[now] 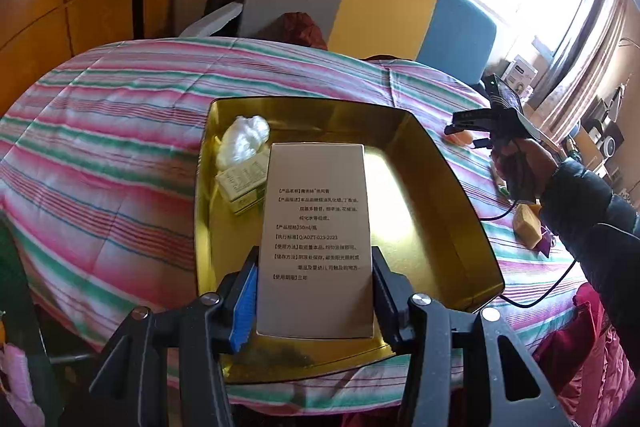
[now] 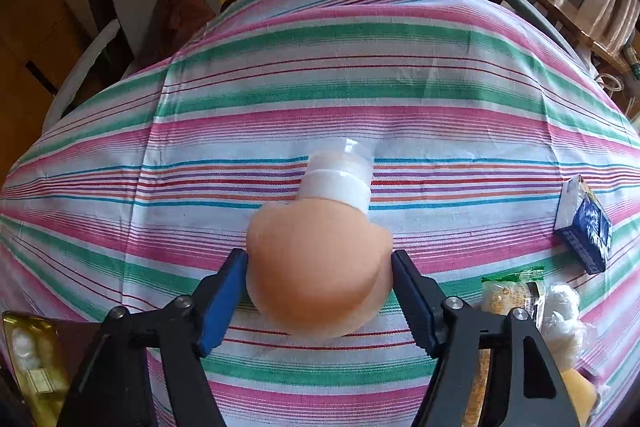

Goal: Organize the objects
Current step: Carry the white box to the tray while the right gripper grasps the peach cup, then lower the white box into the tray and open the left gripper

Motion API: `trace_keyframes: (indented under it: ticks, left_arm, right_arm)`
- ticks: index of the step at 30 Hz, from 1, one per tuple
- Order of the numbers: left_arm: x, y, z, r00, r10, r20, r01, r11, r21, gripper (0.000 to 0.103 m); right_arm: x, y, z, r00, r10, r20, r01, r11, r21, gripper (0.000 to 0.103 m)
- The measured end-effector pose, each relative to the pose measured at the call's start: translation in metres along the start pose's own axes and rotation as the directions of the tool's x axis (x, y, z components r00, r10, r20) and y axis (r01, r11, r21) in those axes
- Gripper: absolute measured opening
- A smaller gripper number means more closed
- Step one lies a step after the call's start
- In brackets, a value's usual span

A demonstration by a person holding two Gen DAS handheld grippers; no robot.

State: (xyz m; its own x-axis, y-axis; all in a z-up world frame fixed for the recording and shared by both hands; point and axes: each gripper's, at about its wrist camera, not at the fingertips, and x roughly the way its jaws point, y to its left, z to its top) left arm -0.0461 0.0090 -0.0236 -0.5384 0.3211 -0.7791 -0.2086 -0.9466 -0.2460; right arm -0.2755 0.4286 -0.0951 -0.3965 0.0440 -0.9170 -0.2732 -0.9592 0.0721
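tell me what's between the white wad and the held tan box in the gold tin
A small green-and-white carton lies between the white wad and tan box, seen in the left wrist view.

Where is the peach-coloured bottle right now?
In the right wrist view the peach bottle lies centre frame on the striped cloth, between the right gripper's pads, cap pointing away.

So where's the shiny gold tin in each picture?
Left wrist view: the gold tin fills the middle, under the held box.
Right wrist view: only its corner shows, bottom left.
Shared landmark: the white cotton ball inside the tin.
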Motion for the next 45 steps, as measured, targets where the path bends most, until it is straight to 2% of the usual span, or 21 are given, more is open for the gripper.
trace_keyframes:
  ticks: [6,13,17,23,34,45]
  left_arm:
    - [-0.009,0.006,-0.005,1.000,0.015,0.000,-0.015,1.000,-0.024,0.050]
    - [-0.012,0.015,-0.010,0.998,0.063,-0.026,-0.065,0.996,-0.062,0.050]
    - [-0.005,0.014,-0.010,0.996,0.081,-0.042,-0.083,0.995,-0.053,0.050]
    - [0.014,0.005,-0.001,0.988,0.142,-0.056,-0.142,0.990,0.006,0.050]
    - [0.050,0.004,-0.011,0.966,0.220,-0.132,-0.219,0.975,0.024,0.050]
    - [0.062,-0.001,-0.010,0.955,0.271,-0.116,-0.269,0.962,0.039,0.051]
  right_arm:
    - [-0.024,0.007,-0.026,0.999,0.033,0.038,-0.029,0.993,-0.112,0.059]
    - [-0.068,0.012,-0.100,0.994,0.088,0.060,-0.069,0.962,-0.265,0.059]
    - [-0.078,0.006,-0.137,0.993,0.104,0.054,-0.084,0.951,-0.297,0.059]
    - [-0.076,-0.007,-0.153,0.990,0.128,0.054,-0.107,0.950,-0.295,0.059]
    - [-0.077,-0.016,-0.155,0.981,0.178,0.078,-0.150,0.949,-0.277,0.059]
    - [-0.072,-0.017,-0.156,0.980,0.180,0.080,-0.152,0.949,-0.276,0.059]
